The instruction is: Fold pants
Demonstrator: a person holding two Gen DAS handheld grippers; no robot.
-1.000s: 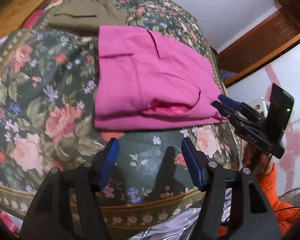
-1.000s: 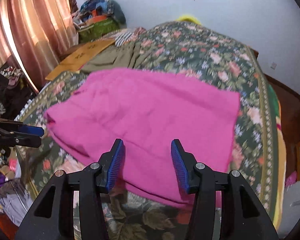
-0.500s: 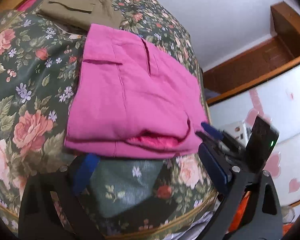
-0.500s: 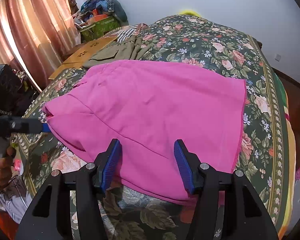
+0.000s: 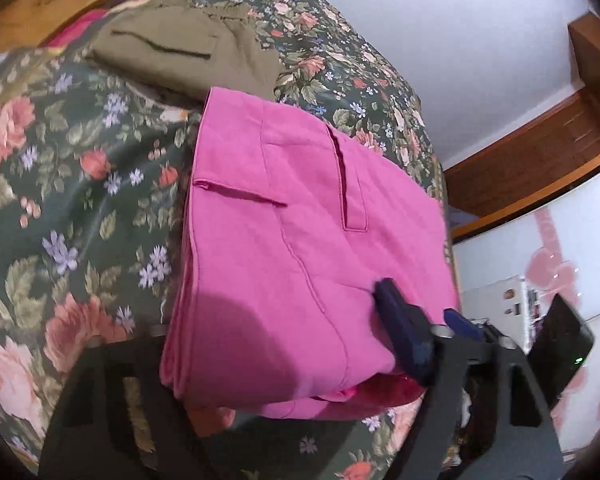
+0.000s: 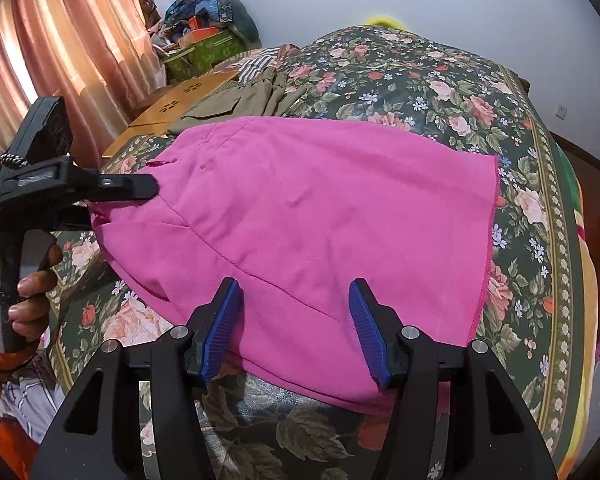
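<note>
Neatly folded pink pants point(image 6: 320, 232), pocket up

I'm working in what looks like a home bedroom: a bed under a floral bedspread point(image 6: 440, 92), pink curtains point(image 6: 72, 52) at the window, and piled belongings point(image 6: 208, 36) in the corner.

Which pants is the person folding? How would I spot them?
Find the bed with the dark flowered bedspread. On its near part lie the folded pink pants, between the two hand-held grippers. The other pants lie farther back, and they are dull olive, not bright pink.
</note>
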